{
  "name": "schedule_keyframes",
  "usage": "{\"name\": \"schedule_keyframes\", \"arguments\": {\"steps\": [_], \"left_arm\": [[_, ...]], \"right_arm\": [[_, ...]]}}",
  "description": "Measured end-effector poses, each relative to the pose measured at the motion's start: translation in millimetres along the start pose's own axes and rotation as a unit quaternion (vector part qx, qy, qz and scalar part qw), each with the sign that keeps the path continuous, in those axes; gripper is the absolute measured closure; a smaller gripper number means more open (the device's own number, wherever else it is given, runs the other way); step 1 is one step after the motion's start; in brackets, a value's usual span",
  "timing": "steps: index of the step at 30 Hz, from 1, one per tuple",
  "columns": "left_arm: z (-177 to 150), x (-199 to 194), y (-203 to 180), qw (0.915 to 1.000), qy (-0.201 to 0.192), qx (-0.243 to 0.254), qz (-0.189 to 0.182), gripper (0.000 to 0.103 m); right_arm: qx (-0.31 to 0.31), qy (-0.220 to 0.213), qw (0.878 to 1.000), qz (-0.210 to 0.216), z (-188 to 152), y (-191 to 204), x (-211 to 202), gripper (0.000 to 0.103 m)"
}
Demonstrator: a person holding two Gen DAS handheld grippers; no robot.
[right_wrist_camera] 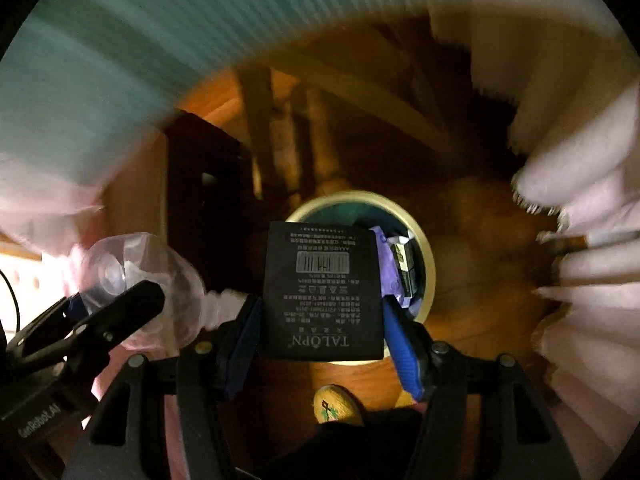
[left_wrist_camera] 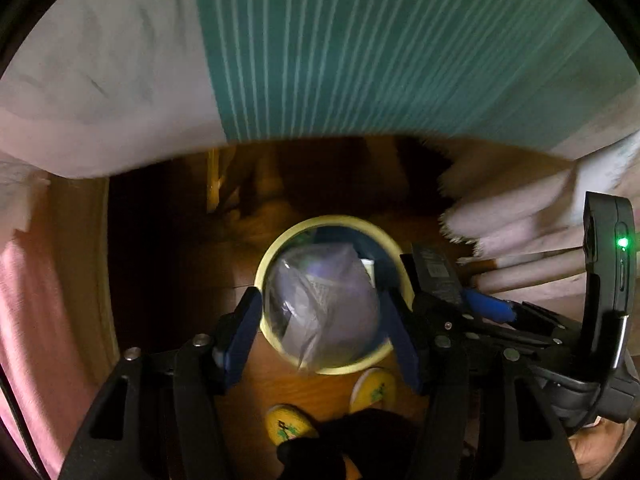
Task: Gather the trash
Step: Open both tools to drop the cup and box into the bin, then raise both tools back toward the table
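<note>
My left gripper [left_wrist_camera: 320, 294] points down over a round yellow-rimmed bin [left_wrist_camera: 272, 256]. A crumpled clear plastic bottle [left_wrist_camera: 324, 304] sits between its blue pads [left_wrist_camera: 244, 328], and thin slivers show on both sides, so the pads stand open around it. My right gripper [right_wrist_camera: 320, 300] is shut on a flat black box [right_wrist_camera: 322, 288] with a barcode and white print, above the same bin [right_wrist_camera: 426, 252]. The bin holds purple wrapping [right_wrist_camera: 390, 276] and a small carton [right_wrist_camera: 406, 264]. In the right wrist view the bottle [right_wrist_camera: 132, 264] and the left gripper's black finger [right_wrist_camera: 128, 308] show at the left.
A teal striped cloth [left_wrist_camera: 380, 48] and pale pink fabric [left_wrist_camera: 100, 80] hang over the far side. White fringed fabric [left_wrist_camera: 512, 216] lies to the right of the bin. The floor is brown wood [left_wrist_camera: 192, 264]. A person's yellow slippers [left_wrist_camera: 372, 390] stand just in front of the bin.
</note>
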State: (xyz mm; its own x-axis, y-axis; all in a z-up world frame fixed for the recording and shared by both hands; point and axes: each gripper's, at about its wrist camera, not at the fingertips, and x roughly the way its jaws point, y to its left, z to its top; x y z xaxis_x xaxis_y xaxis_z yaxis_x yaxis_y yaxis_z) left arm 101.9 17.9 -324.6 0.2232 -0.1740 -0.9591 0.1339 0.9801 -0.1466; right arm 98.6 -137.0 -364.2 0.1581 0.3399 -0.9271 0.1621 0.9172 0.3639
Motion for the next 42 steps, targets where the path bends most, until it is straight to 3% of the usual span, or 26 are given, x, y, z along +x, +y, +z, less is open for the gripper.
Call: {"name": "schedule_keyframes", "arguments": {"steps": [1,2,4,10,18,30,42], "left_arm": [[0,9,2,1.0000,0.003,0.001,0.003,0.022],[-2,16,4,1.0000,0.001,-0.001,0.005,0.018],[-3,28,9,0.9999,-0.008,-0.005,0.007,0.018],[-5,44,23,0.9994,-0.010,-0.024,0.022,0.018],[-8,7,26,0.9985,-0.021,-0.032,0.039,0.018],[3,-107,2,0.9985,-0.022,-0.024,0.043,0.017],[23,-265,-17,0.9960,-0.083,0.003,0.033,0.017]], "right_arm": [[0.002,0.000,1.000,0.000,-1,-2,7,0.040],[0.001,-0.004,1.000,-0.002,-1,-5,15,0.034],[-0.009,-0.014,1.000,-0.007,-1,-8,27,0.029],[-0.014,-0.020,1.000,-0.015,-2,-12,41,0.029],[-0.033,-0.036,0.999,-0.018,-9,2,8,0.029],[-0.040,-0.058,0.998,-0.009,-13,54,-108,0.029],[-0.043,-0.107,0.993,-0.008,-16,102,-248,0.029]]}}
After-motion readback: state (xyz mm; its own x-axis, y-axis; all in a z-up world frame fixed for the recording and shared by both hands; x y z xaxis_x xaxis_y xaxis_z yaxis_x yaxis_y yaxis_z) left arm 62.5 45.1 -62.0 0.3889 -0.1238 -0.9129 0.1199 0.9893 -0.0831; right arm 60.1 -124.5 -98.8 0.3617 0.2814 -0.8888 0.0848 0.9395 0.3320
